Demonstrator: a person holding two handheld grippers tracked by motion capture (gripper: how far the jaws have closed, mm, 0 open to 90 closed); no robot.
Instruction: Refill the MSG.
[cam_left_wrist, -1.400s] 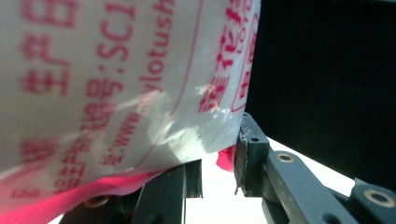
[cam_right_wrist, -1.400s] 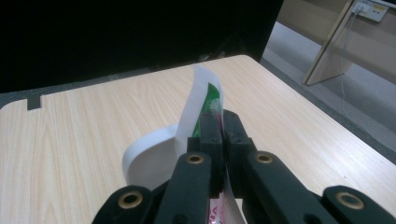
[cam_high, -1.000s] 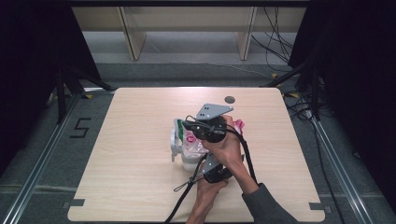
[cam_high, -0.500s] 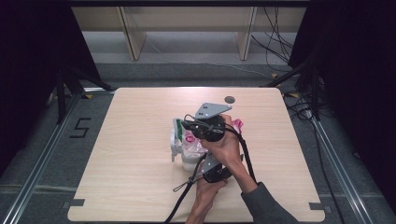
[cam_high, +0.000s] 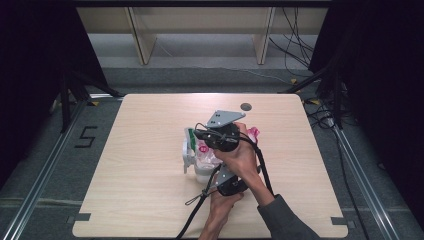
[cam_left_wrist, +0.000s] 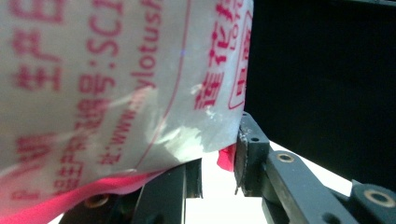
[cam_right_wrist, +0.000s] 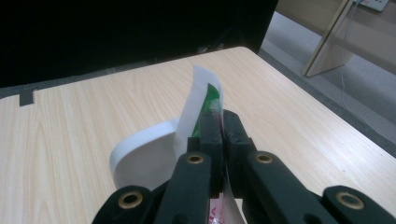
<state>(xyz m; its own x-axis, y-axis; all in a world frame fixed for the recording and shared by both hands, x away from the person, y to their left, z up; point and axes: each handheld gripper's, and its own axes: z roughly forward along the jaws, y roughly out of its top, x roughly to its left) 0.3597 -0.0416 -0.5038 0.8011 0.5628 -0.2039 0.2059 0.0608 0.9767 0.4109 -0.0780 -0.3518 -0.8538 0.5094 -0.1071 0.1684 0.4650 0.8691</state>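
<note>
Pale wood table (cam_high: 125, 190), with a white plastic bag (cam_high: 200, 159) printed in red and edged in green and pink near its middle, just short of a small dark hole (cam_high: 245, 106) toward the far edge. Bag bunched between two hand-held grippers, both hands coming in from the near edge, one above the other. Right gripper (cam_right_wrist: 223, 122) shut on the bag: black jaws pressed together on a thin upright fold of white film with a green stripe, a curl of the same film bending away to the left onto the tabletop behind. From above, right gripper (cam_high: 212, 135) farther up the table, grey three-cornered plate on top, right hand (cam_high: 240, 157) wrapped round its body. Left gripper (cam_high: 220, 176) nearer the edge, below the right one, left hand (cam_high: 220, 205) under it, cable trailing down toward the near edge. In the left gripper view, left gripper (cam_left_wrist: 218, 163) with jaws standing apart, white film with red lettering draped across the left jaw and reaching the tip of the right one, a strip of pink underneath; cannot tell whether the pads actually press on the film or it merely hangs over them. Dark curtains on both sides, grey floor and light wooden frame legs beyond the far edge.
</note>
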